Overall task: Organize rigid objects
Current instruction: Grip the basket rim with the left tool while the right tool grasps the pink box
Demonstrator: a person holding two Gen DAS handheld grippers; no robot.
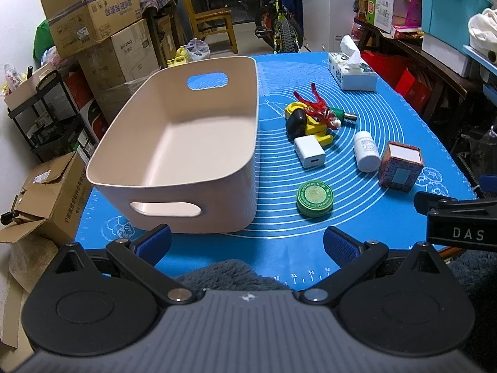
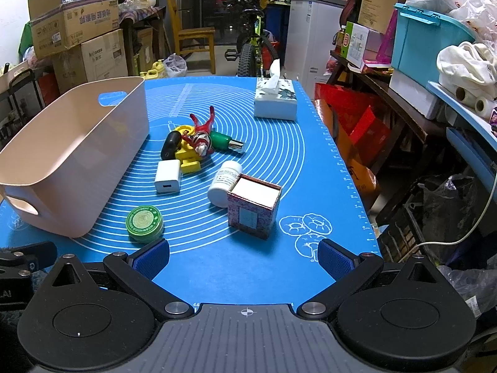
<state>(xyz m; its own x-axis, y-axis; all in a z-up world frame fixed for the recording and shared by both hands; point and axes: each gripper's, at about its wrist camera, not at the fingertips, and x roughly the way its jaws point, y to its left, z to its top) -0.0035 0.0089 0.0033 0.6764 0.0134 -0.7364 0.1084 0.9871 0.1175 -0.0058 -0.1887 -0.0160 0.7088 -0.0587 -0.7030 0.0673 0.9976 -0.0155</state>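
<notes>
I have both grippers low at the near edge of a blue mat [image 1: 273, 248] printed with white rings. My left gripper [image 1: 247, 244] is released, blue pads spread wide, gripping nothing; my right gripper [image 2: 243, 256] is likewise spread and empty.

Just ahead of the left gripper stands one pink bin [image 1: 186, 143], nothing inside it. Ahead of the right gripper, nearest first: one green tin [image 2: 144, 220] beside the bin's corner, one patterned box [image 2: 253, 209] straight ahead, and one white bottle [image 2: 224, 183] lying on its side, touching that box. Slightly farther, one white charger [image 2: 167, 176]. Beyond it a small heap: one yellow toy [image 2: 186, 155], one black piece [image 2: 170, 149] leaning on it, one red figure [image 2: 202, 133] across the top, one green plug [image 2: 225, 141] touching it. At the mat's far right, one tissue box [image 2: 275, 101].

Past the table the room is crowded: stacked cartons [image 2: 74, 34] far left, one wooden chair [image 2: 194, 39], one bicycle [image 2: 251, 46], one teal crate [image 2: 428, 43] on shelves far right.
</notes>
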